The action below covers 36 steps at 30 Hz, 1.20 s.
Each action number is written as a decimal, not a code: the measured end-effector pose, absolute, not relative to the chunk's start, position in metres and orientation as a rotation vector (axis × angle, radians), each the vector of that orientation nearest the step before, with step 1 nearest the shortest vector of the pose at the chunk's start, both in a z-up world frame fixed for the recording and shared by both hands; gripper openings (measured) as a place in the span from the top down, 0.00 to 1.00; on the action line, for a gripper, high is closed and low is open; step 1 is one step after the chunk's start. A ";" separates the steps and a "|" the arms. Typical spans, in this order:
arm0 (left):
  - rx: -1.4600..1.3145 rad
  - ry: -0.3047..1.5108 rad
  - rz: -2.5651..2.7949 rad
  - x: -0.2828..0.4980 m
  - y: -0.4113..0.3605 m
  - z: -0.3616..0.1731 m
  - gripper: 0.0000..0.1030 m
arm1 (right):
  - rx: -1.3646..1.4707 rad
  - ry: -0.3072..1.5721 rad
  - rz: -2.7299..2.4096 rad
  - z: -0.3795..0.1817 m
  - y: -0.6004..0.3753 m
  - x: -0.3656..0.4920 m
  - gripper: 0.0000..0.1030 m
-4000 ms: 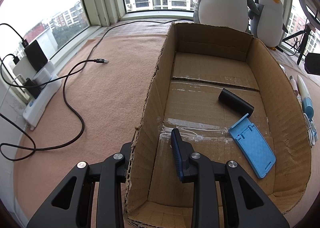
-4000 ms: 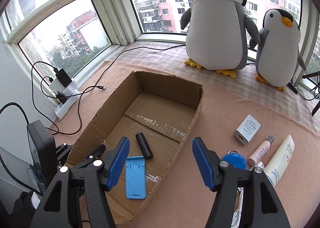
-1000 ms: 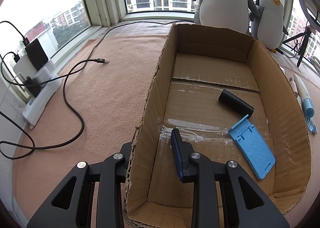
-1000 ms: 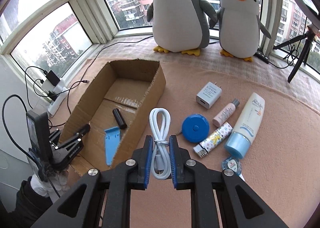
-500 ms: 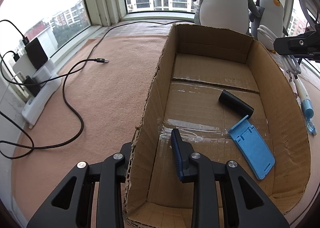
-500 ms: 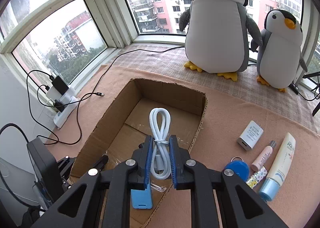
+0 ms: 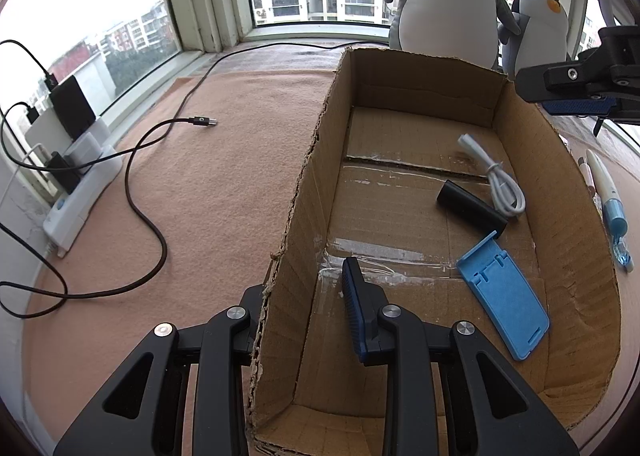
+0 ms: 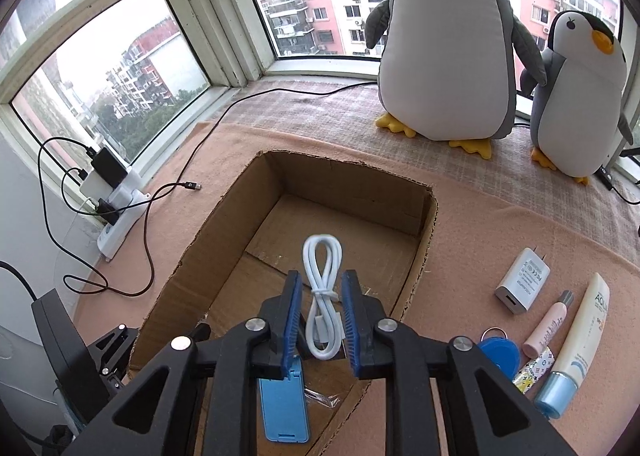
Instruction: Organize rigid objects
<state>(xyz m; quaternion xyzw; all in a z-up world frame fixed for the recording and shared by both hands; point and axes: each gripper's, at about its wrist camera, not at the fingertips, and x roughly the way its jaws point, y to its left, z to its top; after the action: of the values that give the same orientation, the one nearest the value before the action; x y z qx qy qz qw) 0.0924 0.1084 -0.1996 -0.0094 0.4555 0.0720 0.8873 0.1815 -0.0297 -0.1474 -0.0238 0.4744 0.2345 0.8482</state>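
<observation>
An open cardboard box (image 7: 420, 56) (image 8: 344, 168) lies on the pink cloth. My left gripper (image 7: 304, 284) straddles its near left wall and is shut on it. My right gripper (image 8: 320, 280) (image 7: 576, 104) hovers over the box's right side, and its jaws are opening. The white coiled cable (image 8: 322, 296) (image 7: 500, 180) is free of the pads and lies on the box floor, beside a black cylinder (image 7: 470, 210) and a blue phone stand (image 7: 504, 296) (image 8: 284, 408).
Right of the box lie a white charger (image 8: 522, 286), a pink tube (image 8: 546, 324), a sunscreen tube (image 8: 580, 344), a blue tape measure (image 8: 500, 354) and a patterned lighter (image 8: 534, 374). Two plush penguins (image 8: 448, 36) stand behind. A power strip (image 7: 80, 184) and black cables (image 7: 156, 216) lie to the left.
My right gripper carried the white cable from above the loose items to above the box. Its jaws then parted and the cable dropped onto the box floor. The left gripper stayed put.
</observation>
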 end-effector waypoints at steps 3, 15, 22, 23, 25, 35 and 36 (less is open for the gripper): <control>-0.019 0.946 0.150 0.092 0.108 -0.200 0.74 | -0.047 0.969 0.486 -0.142 -0.033 0.180 0.46; -0.014 0.946 0.151 0.091 0.108 -0.201 0.74 | 0.000 0.979 0.494 -0.140 -0.057 0.169 0.44; -0.009 0.946 0.154 0.090 0.108 -0.201 0.74 | 0.090 0.945 0.478 -0.133 -0.109 0.157 0.42; -0.009 0.946 0.154 0.090 0.108 -0.201 0.74 | 0.102 0.943 0.475 -0.132 -0.118 0.155 0.42; -0.009 0.946 0.154 0.090 0.108 -0.201 0.74 | 0.110 0.937 0.463 -0.129 -0.135 0.152 0.42; -0.004 0.946 0.156 0.090 0.108 -0.201 0.74 | 0.114 0.970 0.314 -0.131 -0.213 0.143 0.42; -0.003 0.947 0.156 0.090 0.108 -0.201 0.74 | 0.116 0.978 0.295 -0.134 -0.220 0.143 0.42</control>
<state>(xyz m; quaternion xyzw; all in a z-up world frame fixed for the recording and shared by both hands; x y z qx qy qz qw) 0.0897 0.1084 -0.2008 -0.0016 0.4553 0.0750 0.8872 0.1426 -0.2197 -0.1343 0.0556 0.4677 0.1413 0.8708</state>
